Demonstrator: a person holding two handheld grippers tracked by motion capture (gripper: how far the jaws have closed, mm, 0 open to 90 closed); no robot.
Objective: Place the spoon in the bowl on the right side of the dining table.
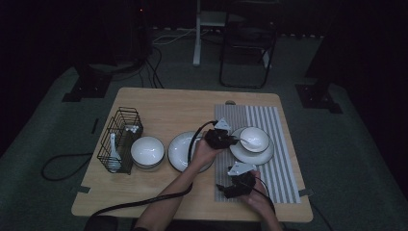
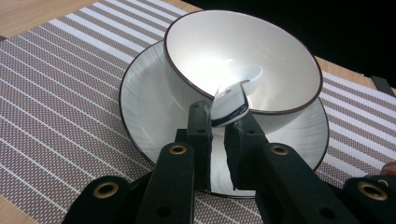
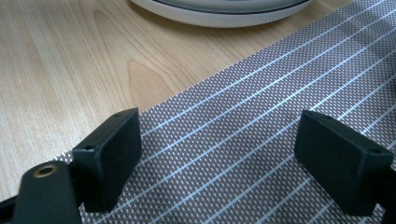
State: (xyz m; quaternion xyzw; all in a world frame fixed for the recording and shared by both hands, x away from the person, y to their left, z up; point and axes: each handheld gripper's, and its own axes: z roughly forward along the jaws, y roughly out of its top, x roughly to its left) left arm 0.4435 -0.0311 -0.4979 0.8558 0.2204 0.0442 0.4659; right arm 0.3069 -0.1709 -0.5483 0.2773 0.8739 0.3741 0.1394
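Observation:
A white bowl (image 1: 255,138) with a dark rim stands on a white plate (image 1: 250,155) on the striped placemat (image 1: 281,163). A white spoon (image 1: 245,141) leans in it, scoop down in the bowl (image 2: 280,60), handle over the near rim. My left gripper (image 1: 234,140) reaches in from the left, and its narrow-set jaw tips pinch the end of the spoon's handle (image 2: 229,101). My left gripper (image 2: 219,119) points across the plate (image 2: 144,107). Nearer the table's front, my right gripper (image 1: 226,188) hovers low over the placemat's left edge (image 3: 243,154). My right gripper (image 3: 219,163) is open, with nothing between its jaws.
Left of the placemat lie a second white plate (image 1: 179,153), a white bowl (image 1: 147,151) and a black wire basket (image 1: 120,139) with a white spoon (image 1: 113,153) in it. That plate's rim (image 3: 219,11) lies ahead of my right gripper. A chair (image 1: 248,48) stands beyond the table.

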